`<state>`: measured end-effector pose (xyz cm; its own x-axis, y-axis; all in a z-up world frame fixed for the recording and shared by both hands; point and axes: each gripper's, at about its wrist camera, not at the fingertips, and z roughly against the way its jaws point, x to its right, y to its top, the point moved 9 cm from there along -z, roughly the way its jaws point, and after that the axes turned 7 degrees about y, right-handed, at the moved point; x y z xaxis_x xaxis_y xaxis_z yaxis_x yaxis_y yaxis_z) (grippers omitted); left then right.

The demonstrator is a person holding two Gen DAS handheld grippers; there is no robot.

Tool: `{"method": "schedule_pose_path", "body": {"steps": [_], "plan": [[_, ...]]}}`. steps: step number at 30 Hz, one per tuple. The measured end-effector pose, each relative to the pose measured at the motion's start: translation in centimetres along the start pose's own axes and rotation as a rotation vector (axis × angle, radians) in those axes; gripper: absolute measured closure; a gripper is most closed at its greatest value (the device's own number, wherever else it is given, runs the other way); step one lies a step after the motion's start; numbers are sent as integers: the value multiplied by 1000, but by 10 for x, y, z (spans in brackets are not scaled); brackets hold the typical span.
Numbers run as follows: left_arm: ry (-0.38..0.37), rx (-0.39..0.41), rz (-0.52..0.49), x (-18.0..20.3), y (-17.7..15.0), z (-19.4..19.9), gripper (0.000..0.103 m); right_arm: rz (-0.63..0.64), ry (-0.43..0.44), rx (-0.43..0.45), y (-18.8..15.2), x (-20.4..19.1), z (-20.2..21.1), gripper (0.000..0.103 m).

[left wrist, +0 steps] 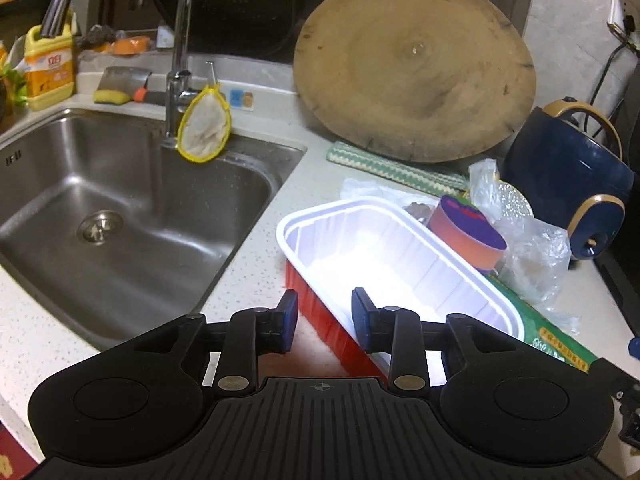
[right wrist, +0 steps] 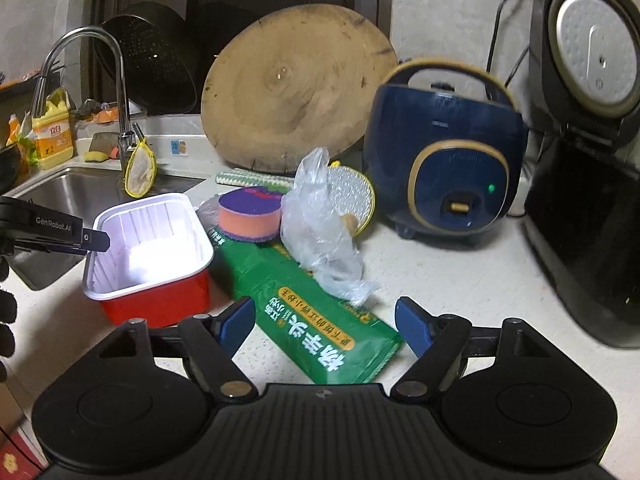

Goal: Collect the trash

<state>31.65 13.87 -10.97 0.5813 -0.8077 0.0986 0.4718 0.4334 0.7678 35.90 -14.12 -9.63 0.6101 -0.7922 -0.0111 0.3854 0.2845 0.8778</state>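
Trash lay ahead of both your claws on the speckled counter [right wrist: 460, 272]. Your left gripper [left wrist: 325, 318] straddled the near wall of the red container [left wrist: 320, 312] with the white inside, one pad outside, one inside, jaws partly apart and, as far as I could judge, not yet pinching the rim. Your right gripper [right wrist: 325, 322] hung spread wide over the near end of the green packet [right wrist: 320, 320], which ran away from it toward the crumpled plastic bag [right wrist: 320, 236] and the orange tub [right wrist: 248, 216] beyond.

I judged you were at the grasping step: next you needed to press the left jaws onto the wall, and lower the right before closing.

Readable writing: "GenRobot.AI" on the left gripper's side; Chinese characters on the packet, too distorted for me to read.
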Motion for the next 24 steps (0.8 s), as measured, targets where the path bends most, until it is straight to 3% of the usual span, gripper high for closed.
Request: {"method": "schedule_pose_path", "body": {"steps": [4, 8, 12, 17, 19, 24], "plan": [[62, 27, -44, -14, 5, 6, 69, -5, 47, -23, 2, 0, -3, 25], [92, 26, -14, -35, 8, 12, 72, 14, 85, -4, 21, -9, -16, 25], [-21, 67, 20, -31, 17, 31, 72, 61, 92, 27, 48, -19, -39, 25], [-65, 111, 11, -11, 28, 54, 72, 38, 159, 30, 89, -34, -83, 25], [-90, 108, 8, -1, 26, 62, 72, 62, 175, 6, 99, -45, -110, 25], [-138, 74, -14, 17, 15, 74, 72, 175, 93, -98, 91, -54, -175, 25]]}}
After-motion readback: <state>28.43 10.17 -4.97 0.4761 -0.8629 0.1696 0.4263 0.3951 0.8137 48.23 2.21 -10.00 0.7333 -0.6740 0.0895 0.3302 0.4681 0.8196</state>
